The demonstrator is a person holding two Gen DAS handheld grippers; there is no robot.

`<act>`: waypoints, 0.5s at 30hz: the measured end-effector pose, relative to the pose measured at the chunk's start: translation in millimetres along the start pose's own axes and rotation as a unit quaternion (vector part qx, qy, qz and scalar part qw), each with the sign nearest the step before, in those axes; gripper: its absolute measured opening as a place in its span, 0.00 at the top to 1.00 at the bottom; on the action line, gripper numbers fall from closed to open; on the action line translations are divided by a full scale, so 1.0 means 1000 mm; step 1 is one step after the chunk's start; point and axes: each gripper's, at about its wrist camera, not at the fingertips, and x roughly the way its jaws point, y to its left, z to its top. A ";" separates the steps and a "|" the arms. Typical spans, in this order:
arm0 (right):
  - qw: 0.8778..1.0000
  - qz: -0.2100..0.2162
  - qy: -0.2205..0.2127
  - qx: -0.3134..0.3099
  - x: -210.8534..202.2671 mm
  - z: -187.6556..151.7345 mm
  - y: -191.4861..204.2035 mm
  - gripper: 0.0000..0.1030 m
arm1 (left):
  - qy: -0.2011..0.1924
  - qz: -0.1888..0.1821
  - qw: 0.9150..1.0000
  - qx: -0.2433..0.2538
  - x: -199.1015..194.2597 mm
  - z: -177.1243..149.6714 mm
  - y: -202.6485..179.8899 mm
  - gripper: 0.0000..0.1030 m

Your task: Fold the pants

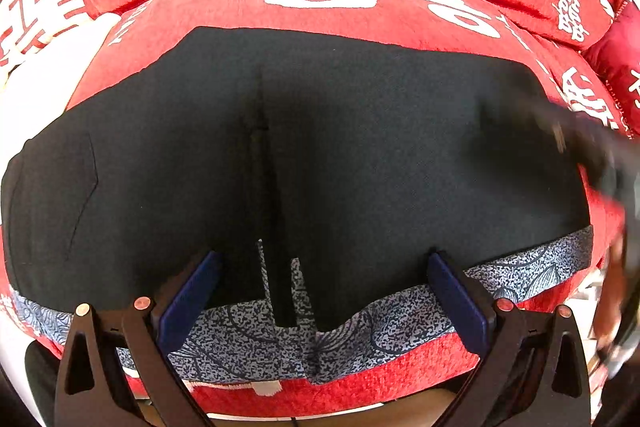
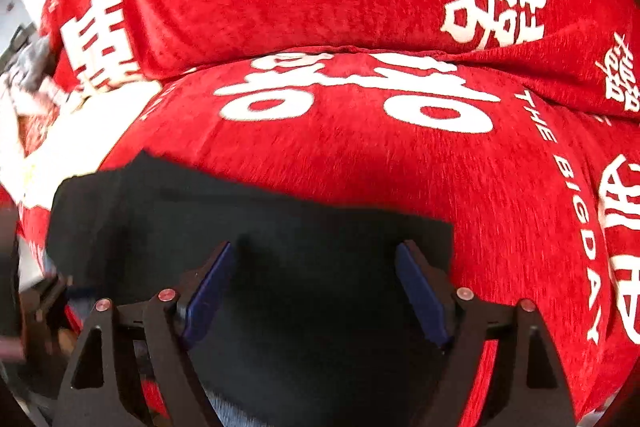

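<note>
Left wrist view: the black pants lie flat on the red sofa cushion, left gripper fingers wide apart over the patterned waistband, so I'd pinch both layers there; right wrist view: right gripper spread open and empty above the pants' right edge, plenty of bare cushion beyond for folding across.
</note>
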 end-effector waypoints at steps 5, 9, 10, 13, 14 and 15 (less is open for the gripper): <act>0.997 -0.070 -0.022 -0.030 -0.028 -0.074 0.016 0.18 | -0.003 0.000 1.000 0.003 -0.002 -0.005 0.004 0.00; 0.993 -0.108 -0.014 -0.040 -0.042 -0.096 0.030 0.18 | -0.006 0.010 1.000 0.002 -0.009 -0.008 0.007 0.00; 0.993 -0.113 -0.015 -0.043 -0.047 -0.095 0.034 0.17 | -0.015 0.019 1.000 0.000 -0.016 -0.010 0.010 0.00; 0.994 -0.096 -0.046 -0.023 -0.059 -0.084 0.039 0.17 | -0.050 0.036 0.998 -0.004 -0.034 -0.012 0.023 0.00; 0.994 -0.093 -0.047 -0.019 -0.057 -0.079 0.041 0.17 | -0.056 0.041 0.998 -0.006 -0.037 -0.013 0.028 0.00; 0.994 -0.095 -0.042 -0.018 -0.051 -0.075 0.044 0.17 | -0.058 0.046 0.997 -0.011 -0.039 -0.014 0.035 0.00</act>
